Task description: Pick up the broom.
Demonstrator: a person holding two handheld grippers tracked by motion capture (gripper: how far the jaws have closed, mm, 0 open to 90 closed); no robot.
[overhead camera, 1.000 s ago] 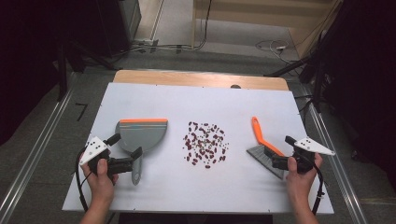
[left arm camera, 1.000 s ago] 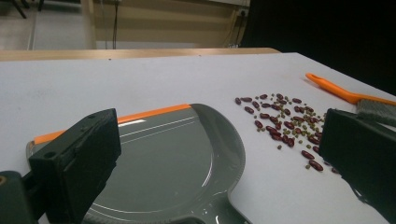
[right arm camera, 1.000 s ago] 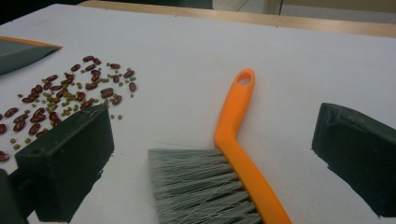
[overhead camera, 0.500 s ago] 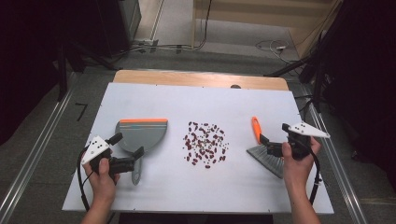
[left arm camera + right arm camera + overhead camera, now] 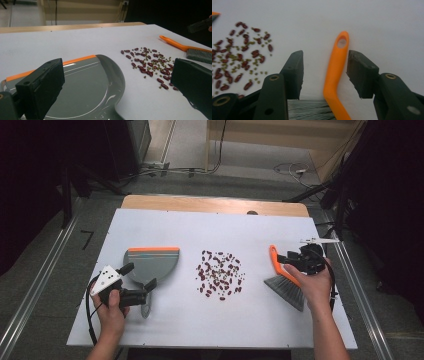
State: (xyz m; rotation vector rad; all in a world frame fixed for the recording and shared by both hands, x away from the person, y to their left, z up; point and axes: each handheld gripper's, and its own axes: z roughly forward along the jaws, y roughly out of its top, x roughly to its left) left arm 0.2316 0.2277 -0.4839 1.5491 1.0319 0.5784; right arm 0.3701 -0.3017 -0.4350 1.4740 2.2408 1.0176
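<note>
A pile of dark red beans and small green ones lies mid-table. To its left rests a grey dustpan with an orange lip. My left gripper is open, with its jaws on either side of the pan's rear. At the right lies a brush with an orange handle. My right gripper is open and straddles that handle without touching it.
The white table has a wooden strip along its far edge. Dark floor, cables and metal rails surround it. Bare tabletop lies in front of the beans and behind them.
My right gripper has moved forward from the brush's right end and now sits over the orange handle. The brush, dustpan and left gripper have stayed put.
</note>
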